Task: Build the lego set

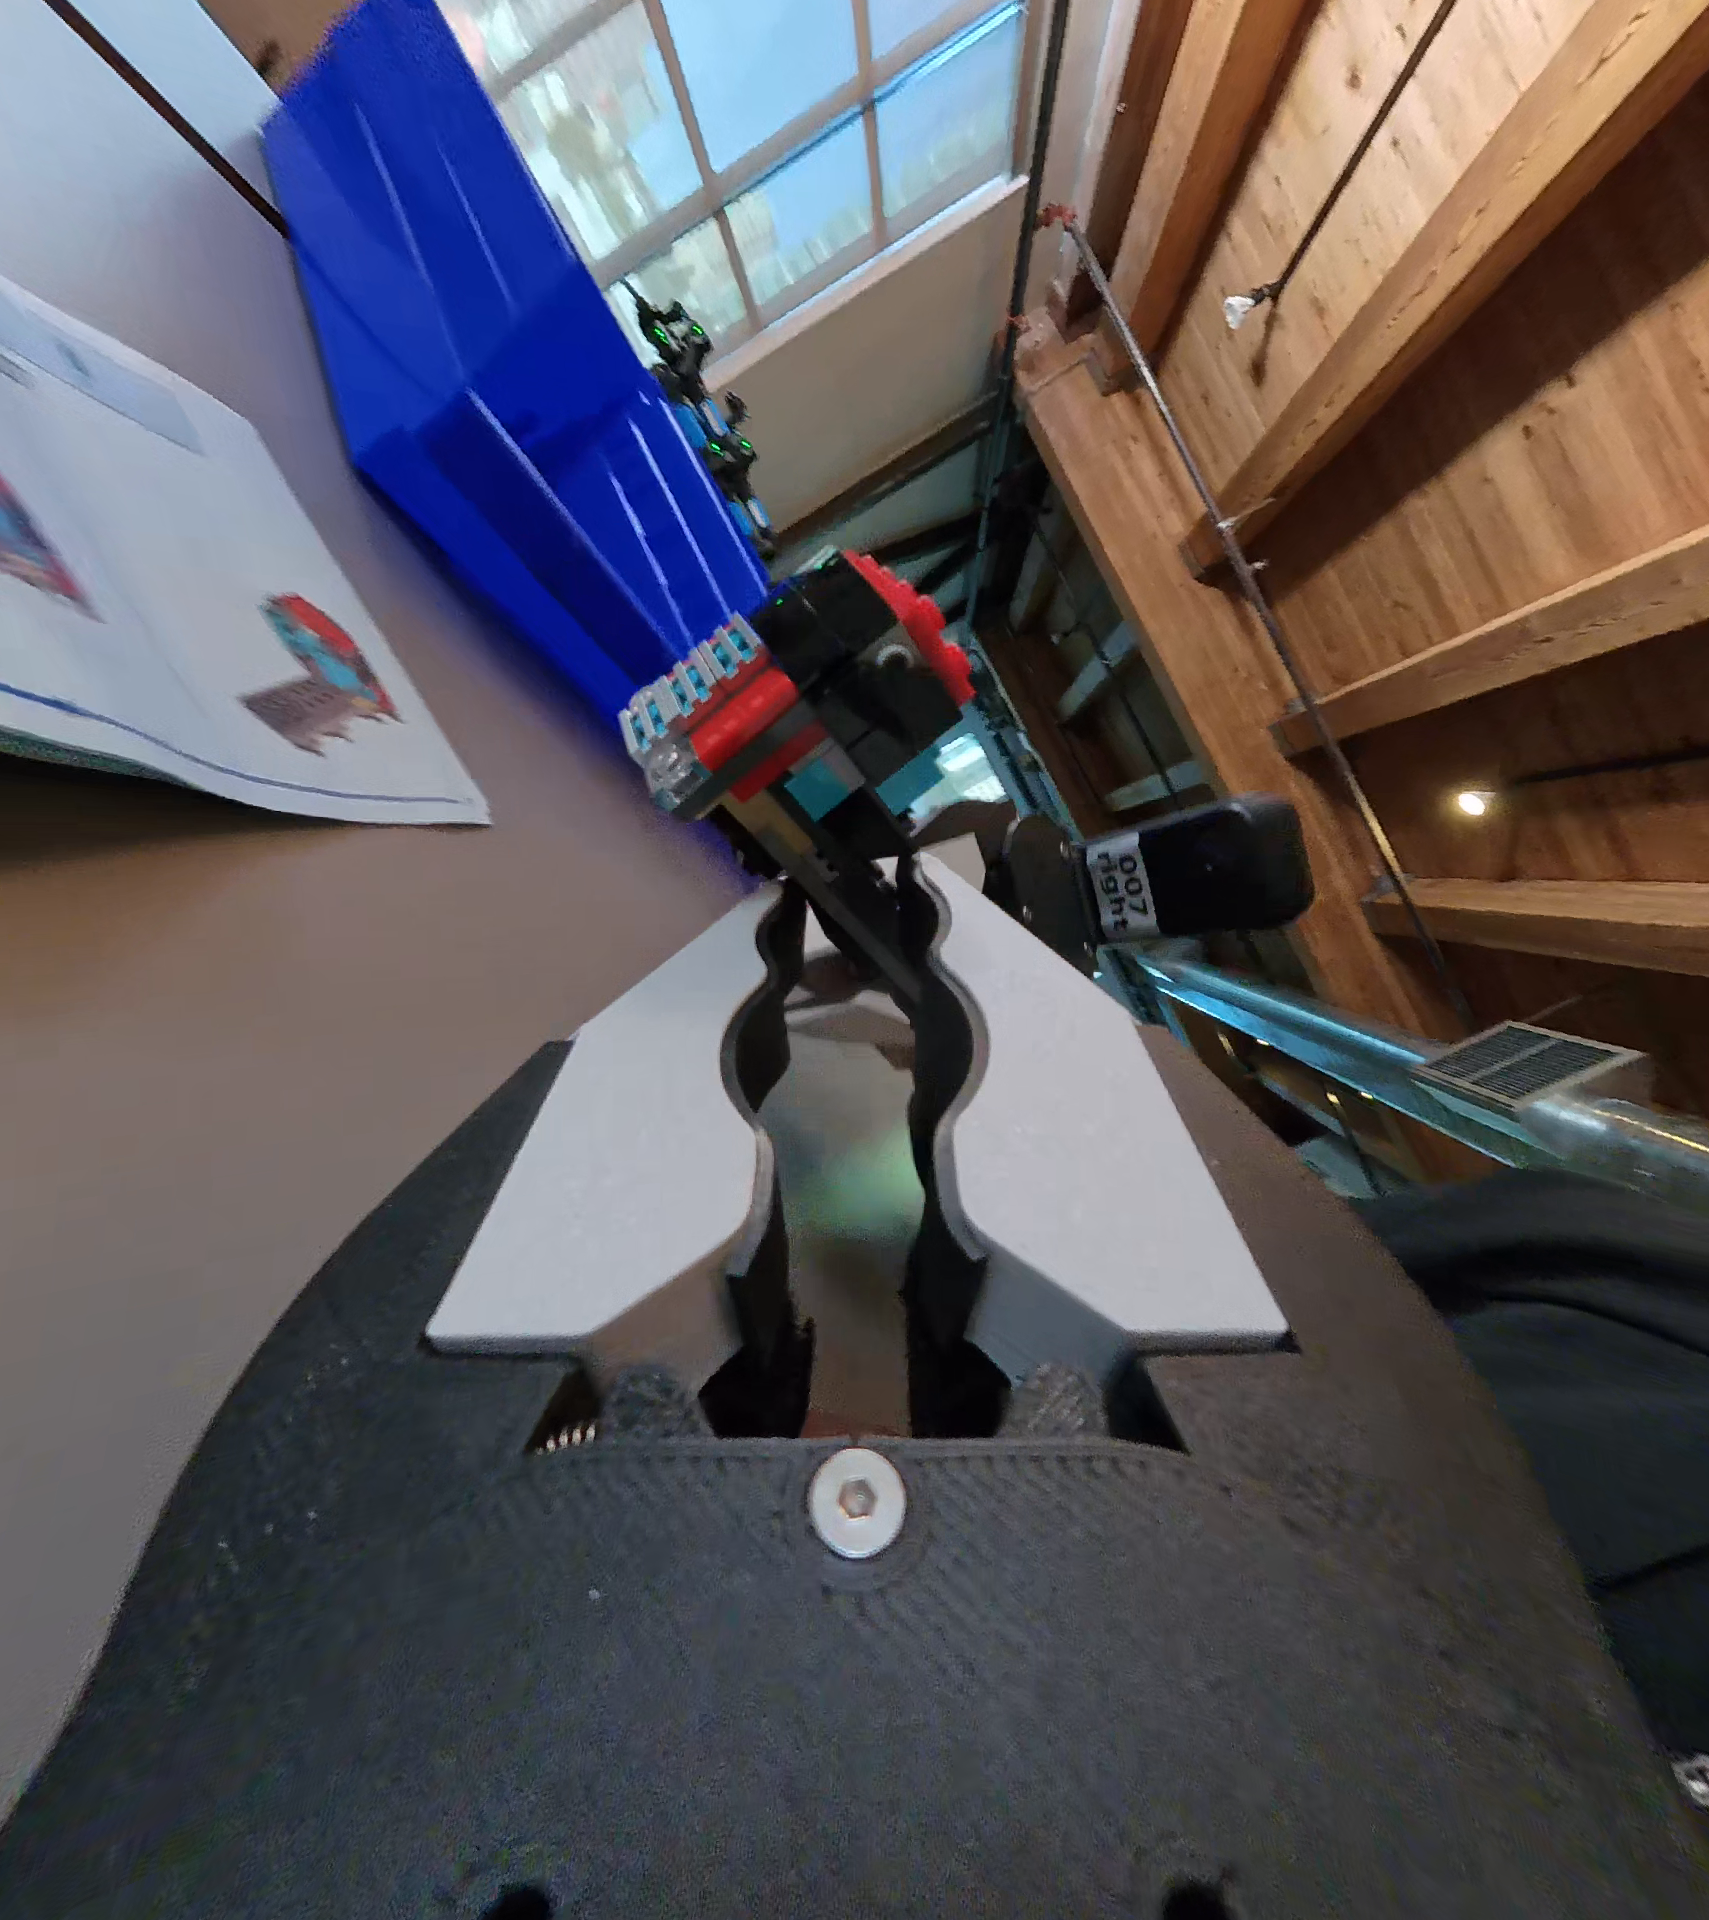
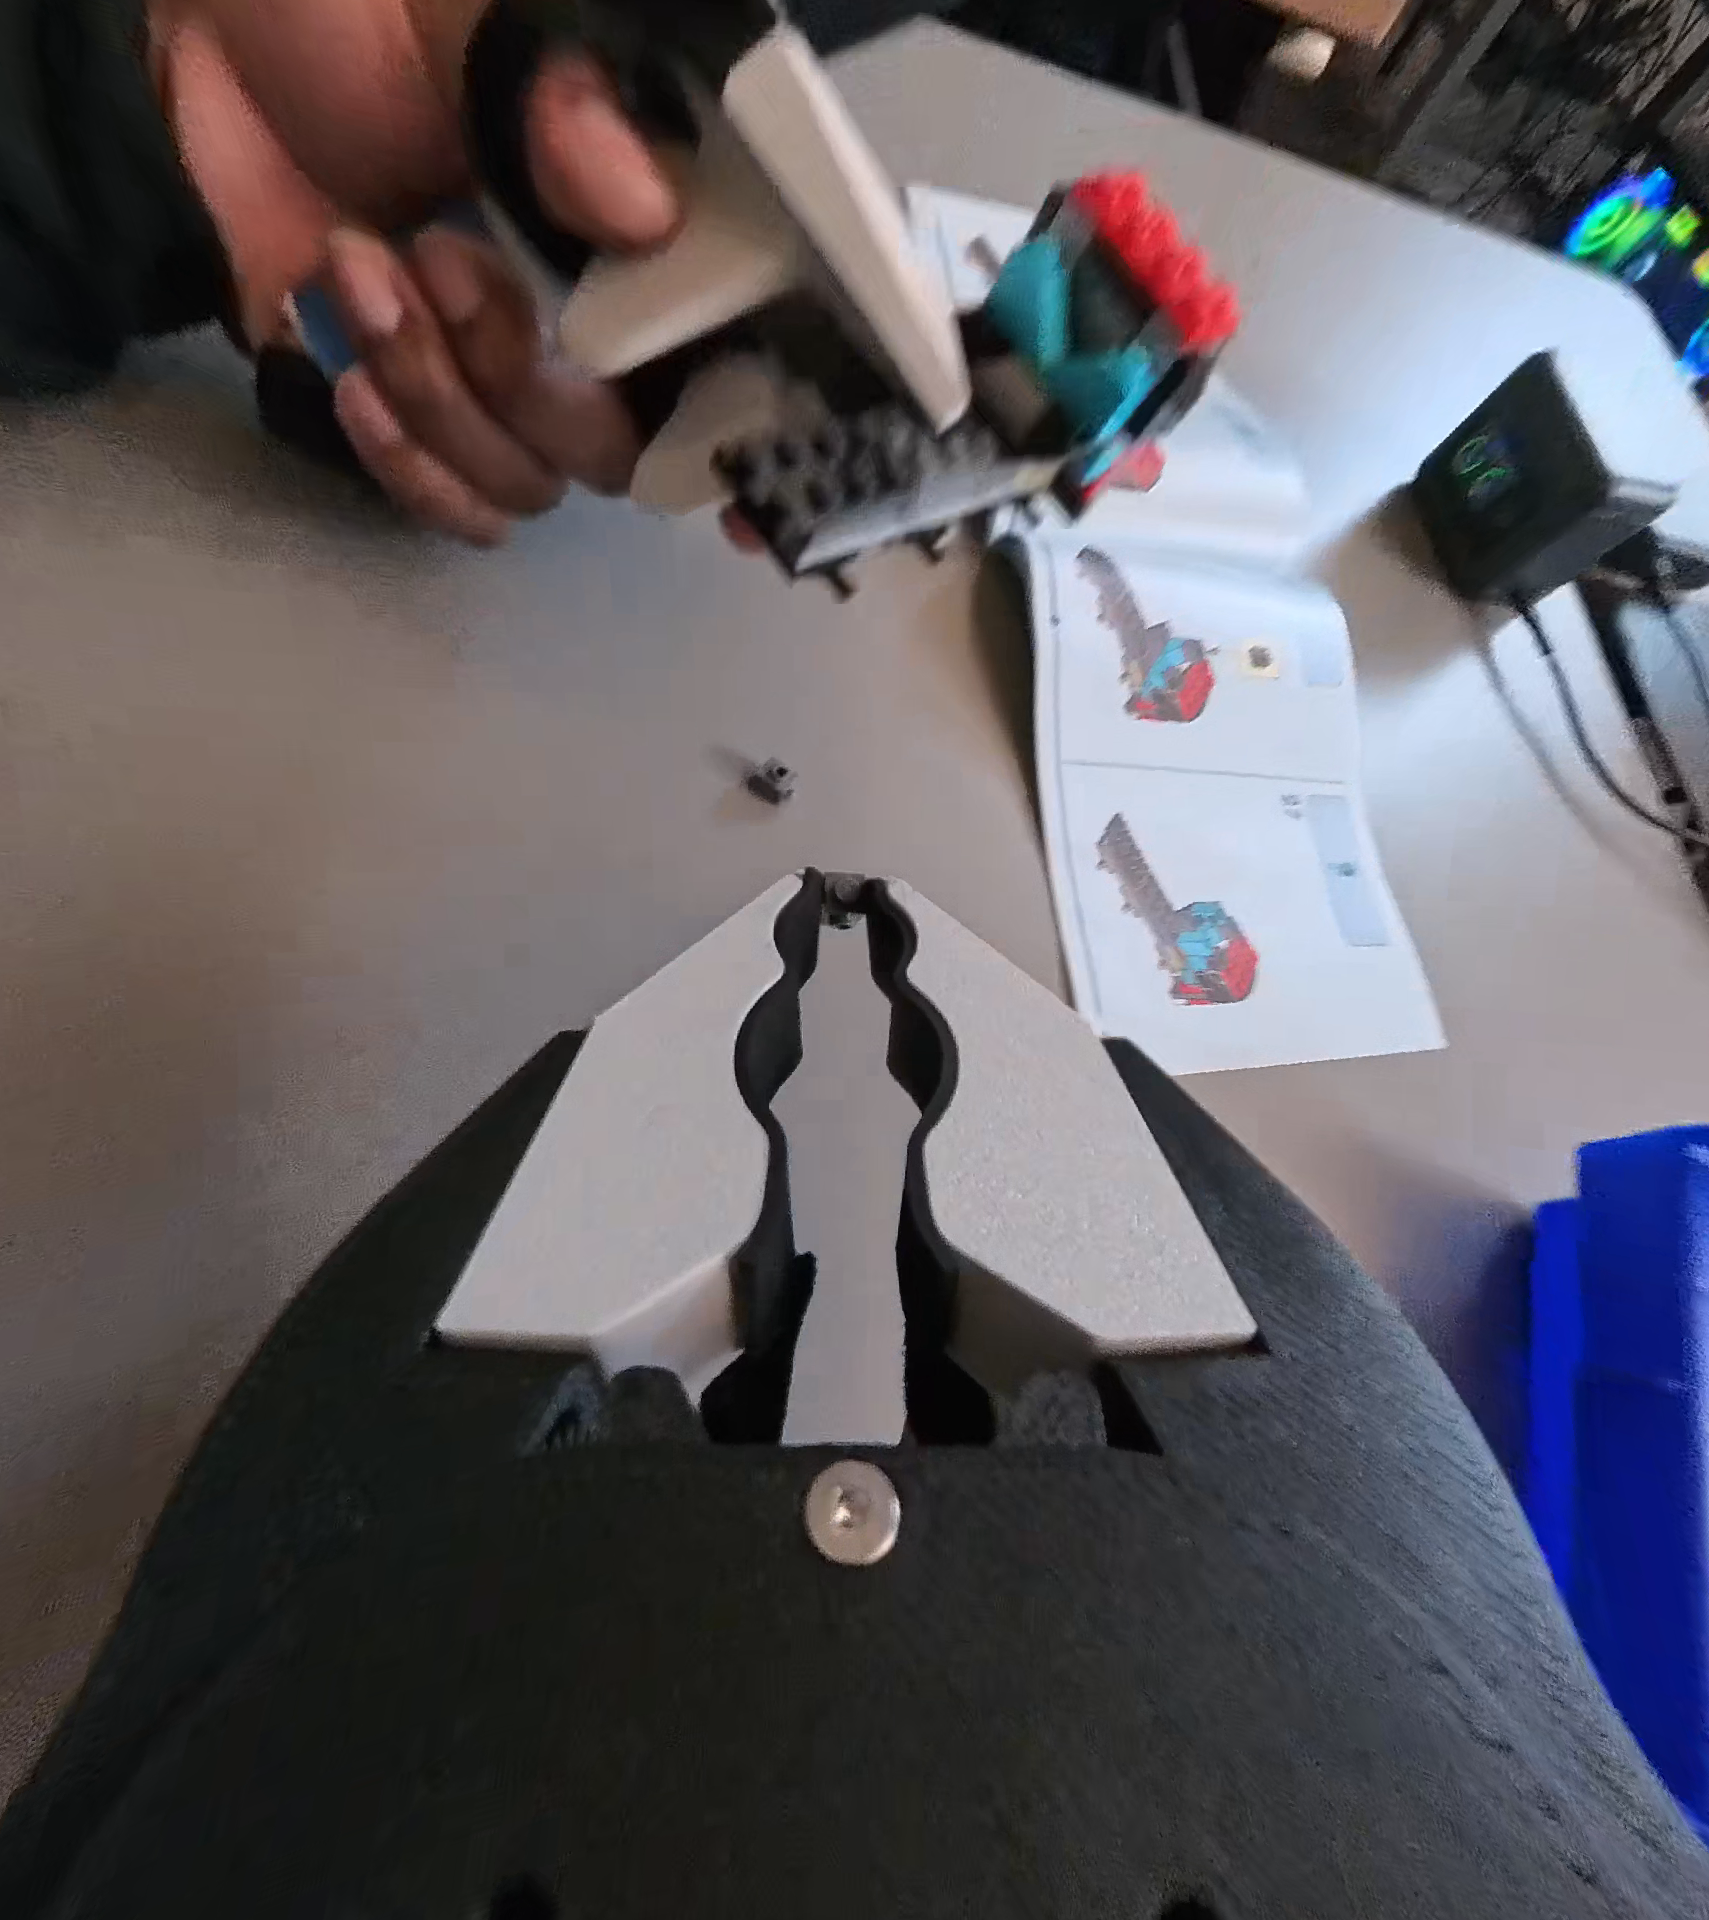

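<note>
Now: left claw (image 1: 845, 883) clenched on the lego model's (image 1: 798, 686) black stem, held above the worktop (image 2: 310, 831). Right claw (image 2: 837, 896) pinches a tiny dark piece (image 2: 842, 902) at its tips. Best to steady the model, line up squarely, then press gently; a spare piece (image 2: 767, 779) lies near.

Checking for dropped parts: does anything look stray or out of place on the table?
Yes: one small dark piece lies alone on the bare table, apart from the lego model and open booklet.
</note>
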### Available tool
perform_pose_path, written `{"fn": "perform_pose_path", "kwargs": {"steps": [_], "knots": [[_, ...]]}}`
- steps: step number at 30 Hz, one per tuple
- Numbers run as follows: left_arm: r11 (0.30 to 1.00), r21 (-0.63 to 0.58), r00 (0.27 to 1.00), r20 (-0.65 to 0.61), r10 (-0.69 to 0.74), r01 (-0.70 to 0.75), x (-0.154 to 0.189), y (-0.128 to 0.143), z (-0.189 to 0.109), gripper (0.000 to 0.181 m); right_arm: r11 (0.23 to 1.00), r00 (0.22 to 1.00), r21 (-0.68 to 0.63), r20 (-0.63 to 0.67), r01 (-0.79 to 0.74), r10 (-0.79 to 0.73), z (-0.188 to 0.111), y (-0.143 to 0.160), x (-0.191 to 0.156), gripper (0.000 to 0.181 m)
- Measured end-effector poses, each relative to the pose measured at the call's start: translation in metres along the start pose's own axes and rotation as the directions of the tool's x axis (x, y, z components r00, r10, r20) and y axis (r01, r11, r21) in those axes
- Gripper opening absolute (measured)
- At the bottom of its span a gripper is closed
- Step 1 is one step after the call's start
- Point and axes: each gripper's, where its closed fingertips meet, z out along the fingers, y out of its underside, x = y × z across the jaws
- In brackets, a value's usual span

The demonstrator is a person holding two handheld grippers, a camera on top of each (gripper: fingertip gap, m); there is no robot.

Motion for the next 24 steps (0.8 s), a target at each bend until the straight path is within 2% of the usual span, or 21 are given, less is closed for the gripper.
{"fn": "perform_pose_path", "kwargs": {"steps": [6,10,15,24], "knots": [[0.997,-0.043,0.994,-0.092,-0.06,0.056,0.027,0.022,0.032,0.019,0.993,1.0,0.121,-0.01,0.015,-0.014,-0.048,-0.025,0.011,0.009],[0.997,-0.058,0.995,-0.072,-0.064,0.059,0.031,0.04,0.042,0.019,0.98,0.999,0.196,0.025,0.034,-0.04,-0.067,-0.042,0.013,0.009],[0.994,-0.055,0.992,-0.082,-0.101,0.096,0.034,0.061,0.041,0.019,0.969,0.989,0.234,0.1,0.08,-0.105,-0.063,-0.065,0.017,0.009],[0.994,-0.014,0.983,-0.148,-0.109,0.109,0.044,0.049,0.029,0.019,0.96,0.957,0.239,0.214,0.143,-0.196,-0.044,-0.092,0.011,0.009]]}}
